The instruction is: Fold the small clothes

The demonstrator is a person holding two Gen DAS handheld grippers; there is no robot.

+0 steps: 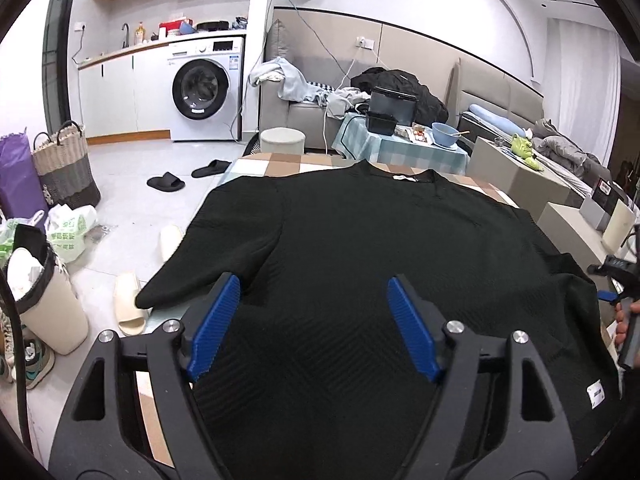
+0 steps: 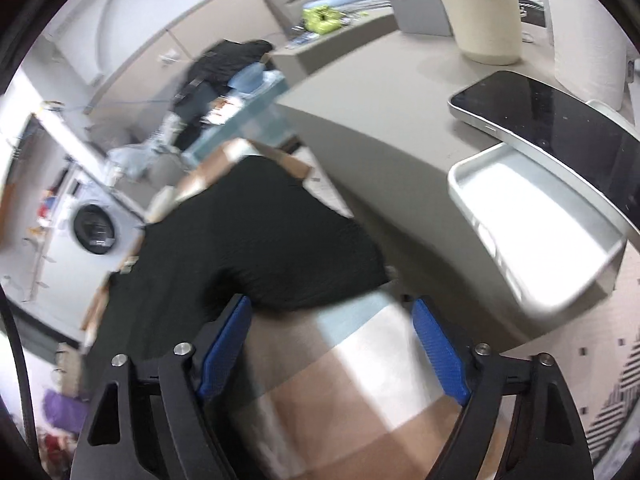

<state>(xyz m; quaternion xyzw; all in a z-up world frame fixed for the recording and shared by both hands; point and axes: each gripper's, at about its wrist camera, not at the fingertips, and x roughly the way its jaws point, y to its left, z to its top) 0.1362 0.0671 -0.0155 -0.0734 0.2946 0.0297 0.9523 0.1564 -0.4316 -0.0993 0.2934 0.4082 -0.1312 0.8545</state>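
A black short-sleeved top (image 1: 360, 232) lies spread flat, neck away from me, on a table with a checked cloth (image 1: 264, 164). My left gripper (image 1: 312, 282) hovers over the top's lower left part, near the left sleeve; its blue pads (image 1: 216, 328) stand wide apart and nothing is pinched between them. In the blurred right wrist view, my right gripper (image 2: 331, 302) is open above bare checked cloth (image 2: 360, 360). The black top's right sleeve (image 2: 288, 248) lies just beyond its fingertips, close to the left pad. A hand (image 1: 622, 320) shows at the right edge.
A dark phone (image 2: 560, 128) rests across a white tray (image 2: 532, 232) on a grey surface to the right of the table. On the floor to the left are slippers (image 1: 166, 182), a bin (image 1: 48, 304) and baskets (image 1: 66, 164). A side table holds a blue bowl (image 1: 446, 134) behind.
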